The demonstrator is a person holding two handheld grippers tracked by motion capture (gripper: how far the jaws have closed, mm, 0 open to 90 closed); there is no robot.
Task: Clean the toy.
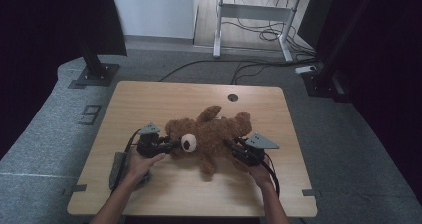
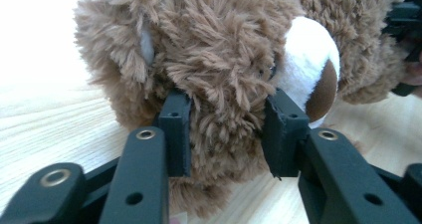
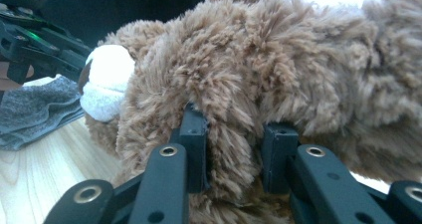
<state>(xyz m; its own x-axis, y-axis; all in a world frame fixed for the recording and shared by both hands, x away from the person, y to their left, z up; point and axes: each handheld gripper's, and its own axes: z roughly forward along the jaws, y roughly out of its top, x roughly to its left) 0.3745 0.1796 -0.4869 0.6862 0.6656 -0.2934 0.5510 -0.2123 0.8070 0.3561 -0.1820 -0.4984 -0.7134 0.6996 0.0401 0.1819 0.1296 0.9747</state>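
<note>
Two grippers pinching one floppy bear (image 1: 211, 137) mid-table

The left gripper (image 2: 226, 134) has its jaws narrow on a tuft of the head beside the white snout (image 2: 308, 59); the right gripper (image 3: 234, 152) is clamped on a fold of body fur. Both bites look shallow — mostly pile, I'd say — so a lift could let the fur slide out and drop the toy onto the table (image 1: 149, 99).

A light wooden table (image 1: 149, 102) bears a brown teddy bear (image 1: 211, 137) and a folded grey cloth (image 1: 118, 167).
</note>
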